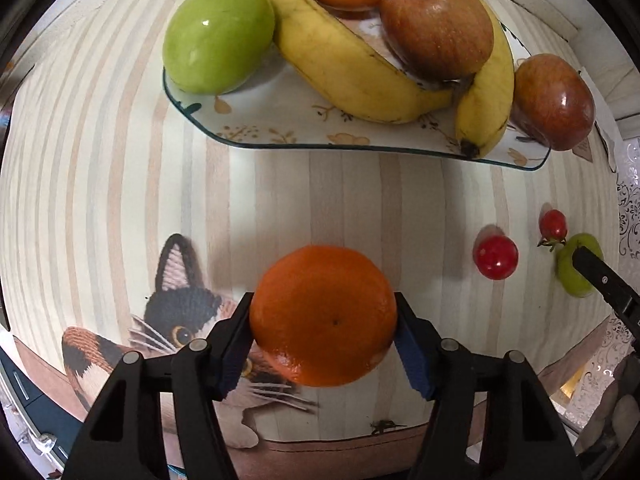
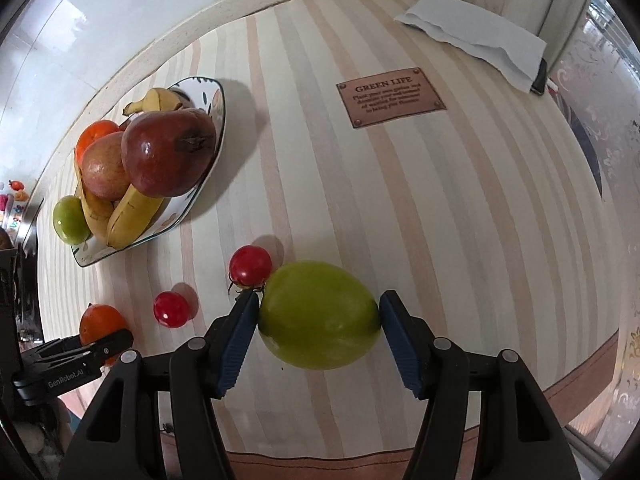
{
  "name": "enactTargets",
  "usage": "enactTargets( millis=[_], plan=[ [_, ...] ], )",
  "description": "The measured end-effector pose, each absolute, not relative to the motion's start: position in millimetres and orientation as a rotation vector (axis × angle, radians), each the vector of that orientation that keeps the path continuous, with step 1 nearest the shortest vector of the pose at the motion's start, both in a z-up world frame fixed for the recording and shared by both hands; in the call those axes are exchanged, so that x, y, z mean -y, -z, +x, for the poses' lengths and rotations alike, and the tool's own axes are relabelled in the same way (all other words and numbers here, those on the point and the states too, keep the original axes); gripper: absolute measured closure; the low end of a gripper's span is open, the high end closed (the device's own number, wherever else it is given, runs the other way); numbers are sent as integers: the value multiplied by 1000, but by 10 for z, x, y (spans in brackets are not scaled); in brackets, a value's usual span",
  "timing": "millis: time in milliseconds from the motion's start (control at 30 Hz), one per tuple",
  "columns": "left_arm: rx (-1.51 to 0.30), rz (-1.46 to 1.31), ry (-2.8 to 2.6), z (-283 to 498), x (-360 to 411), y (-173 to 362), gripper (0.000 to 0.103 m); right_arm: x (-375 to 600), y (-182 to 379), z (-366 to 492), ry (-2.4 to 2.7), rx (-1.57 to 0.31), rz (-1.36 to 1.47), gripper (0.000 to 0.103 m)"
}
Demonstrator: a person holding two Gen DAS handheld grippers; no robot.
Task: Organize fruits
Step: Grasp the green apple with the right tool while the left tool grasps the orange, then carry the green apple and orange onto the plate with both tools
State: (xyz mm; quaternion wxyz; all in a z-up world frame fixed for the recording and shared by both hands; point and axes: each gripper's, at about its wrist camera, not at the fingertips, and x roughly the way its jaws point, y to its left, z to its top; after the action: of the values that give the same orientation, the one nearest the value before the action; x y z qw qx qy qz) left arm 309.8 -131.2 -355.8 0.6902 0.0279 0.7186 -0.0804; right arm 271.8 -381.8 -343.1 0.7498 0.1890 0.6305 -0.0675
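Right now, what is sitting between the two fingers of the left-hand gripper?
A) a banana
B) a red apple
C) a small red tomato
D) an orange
D: in the left wrist view the left gripper has its blue pads pressed on either side of the orange, while the bananas and red apple lie on the plate and the small red tomato sits on the table.
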Motion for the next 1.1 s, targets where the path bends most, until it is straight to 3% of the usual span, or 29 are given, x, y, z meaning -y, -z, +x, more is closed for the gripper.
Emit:
enactTargets(
  millis=[433,1100],
  plan=[
    [-1640,18,135,2922,901,3600,40,3159,3425,2668,-61,-1420,266,38],
    [-1628,18,111,3573,776,3710,41,3031,3466,2660,-69,-1414,280,38]
  ],
)
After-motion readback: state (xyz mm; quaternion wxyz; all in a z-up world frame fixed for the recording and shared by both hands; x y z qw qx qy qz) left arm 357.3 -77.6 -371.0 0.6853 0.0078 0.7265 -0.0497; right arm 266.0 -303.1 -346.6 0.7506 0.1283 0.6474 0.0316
